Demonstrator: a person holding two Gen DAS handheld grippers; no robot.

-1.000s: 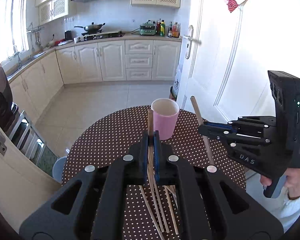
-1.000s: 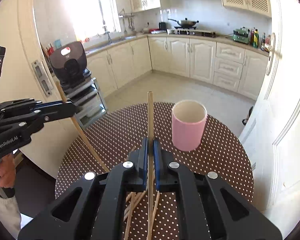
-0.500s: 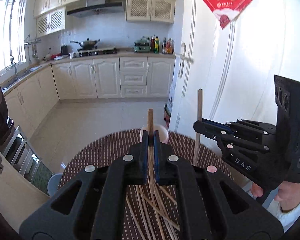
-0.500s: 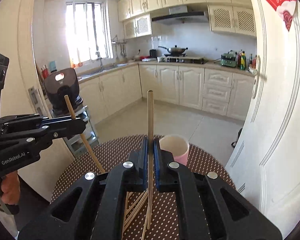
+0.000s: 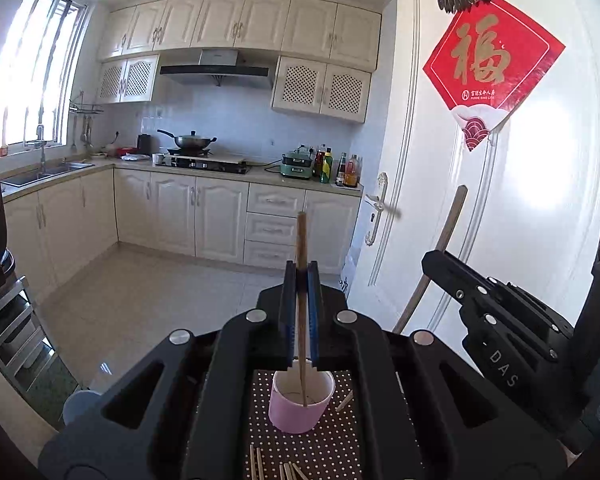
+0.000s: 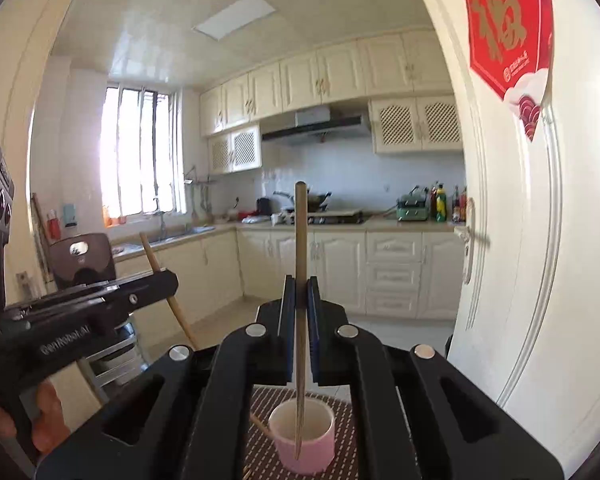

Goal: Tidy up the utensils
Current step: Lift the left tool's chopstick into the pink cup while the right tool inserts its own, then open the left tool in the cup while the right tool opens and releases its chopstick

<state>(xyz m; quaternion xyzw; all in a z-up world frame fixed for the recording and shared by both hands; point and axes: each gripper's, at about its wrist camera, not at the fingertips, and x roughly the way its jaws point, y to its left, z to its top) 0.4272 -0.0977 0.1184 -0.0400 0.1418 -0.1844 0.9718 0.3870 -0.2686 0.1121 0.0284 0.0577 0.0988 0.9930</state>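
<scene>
Chopsticks [image 5: 301, 304] newly over cup [image 5: 302, 406] ("DAS")

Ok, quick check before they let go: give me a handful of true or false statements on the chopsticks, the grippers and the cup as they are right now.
1. The left gripper is shut on a chopstick. True.
2. The left chopstick's lower tip is inside the pink cup. True.
3. The right gripper is open and holds nothing. False: it is shut on its own chopstick.
4. The pink cup lies tipped on its side. False: it stands upright on the polka-dot tablecloth.
5. More chopsticks lie on the tablecloth near the cup. True.
</scene>
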